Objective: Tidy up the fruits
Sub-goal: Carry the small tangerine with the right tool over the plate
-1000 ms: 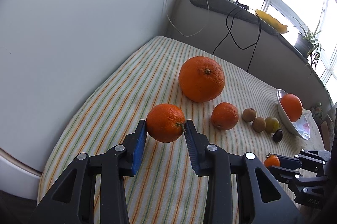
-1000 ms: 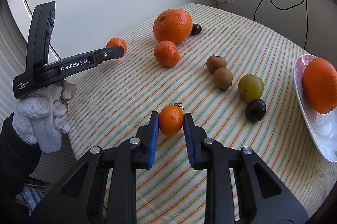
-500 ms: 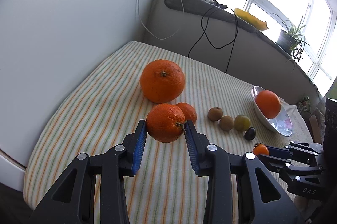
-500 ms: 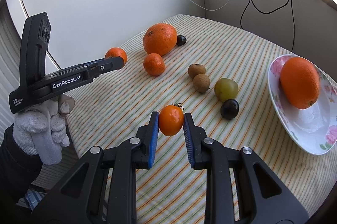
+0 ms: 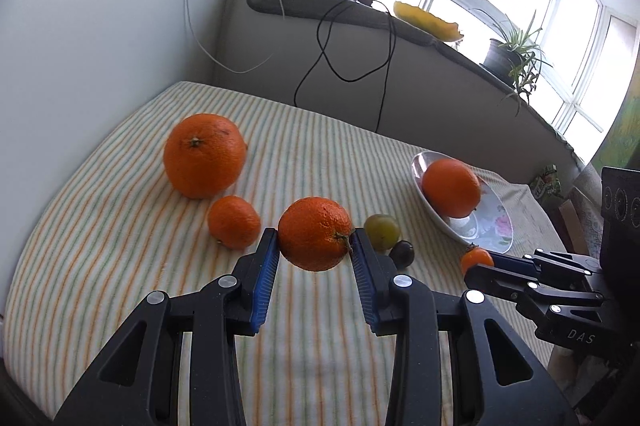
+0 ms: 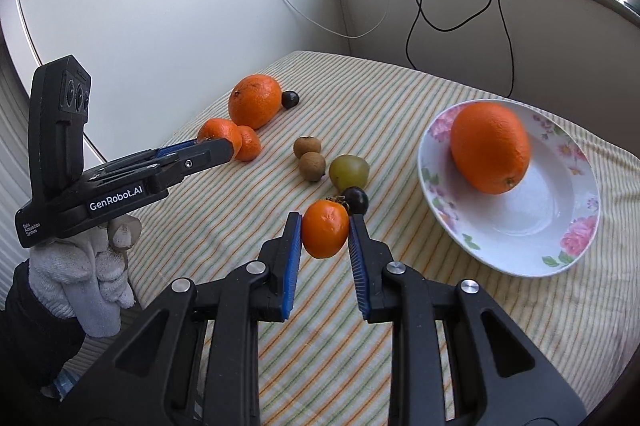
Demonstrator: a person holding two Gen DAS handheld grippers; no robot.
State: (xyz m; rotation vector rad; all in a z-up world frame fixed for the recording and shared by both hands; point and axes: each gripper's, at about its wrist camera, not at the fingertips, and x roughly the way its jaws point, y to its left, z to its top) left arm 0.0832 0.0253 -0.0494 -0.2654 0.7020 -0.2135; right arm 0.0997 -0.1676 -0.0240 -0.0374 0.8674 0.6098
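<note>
My left gripper (image 5: 315, 254) is shut on a medium orange (image 5: 315, 233) and holds it above the striped cloth; it also shows in the right wrist view (image 6: 218, 136). My right gripper (image 6: 325, 238) is shut on a small orange fruit with a stem (image 6: 325, 233), held above the cloth near a dark plum (image 6: 357, 199). A floral white bowl (image 6: 560, 226) at the right holds one orange (image 6: 490, 153). On the cloth lie a large orange (image 5: 204, 155), a small mandarin (image 5: 234, 222), a green plum (image 6: 349, 171) and two brown fruits (image 6: 310, 156).
Another dark plum (image 6: 290, 99) lies behind the large orange. White walls bound the table at left and back. Black cables (image 6: 460, 6) hang from the sill. A potted plant (image 5: 512, 54) stands on the sill. The cloth's edge (image 6: 132, 266) drops off at the near left.
Both grippers have moved right toward the bowl with their fruits still held. The bowl now looks nearer and larger in both views.
</note>
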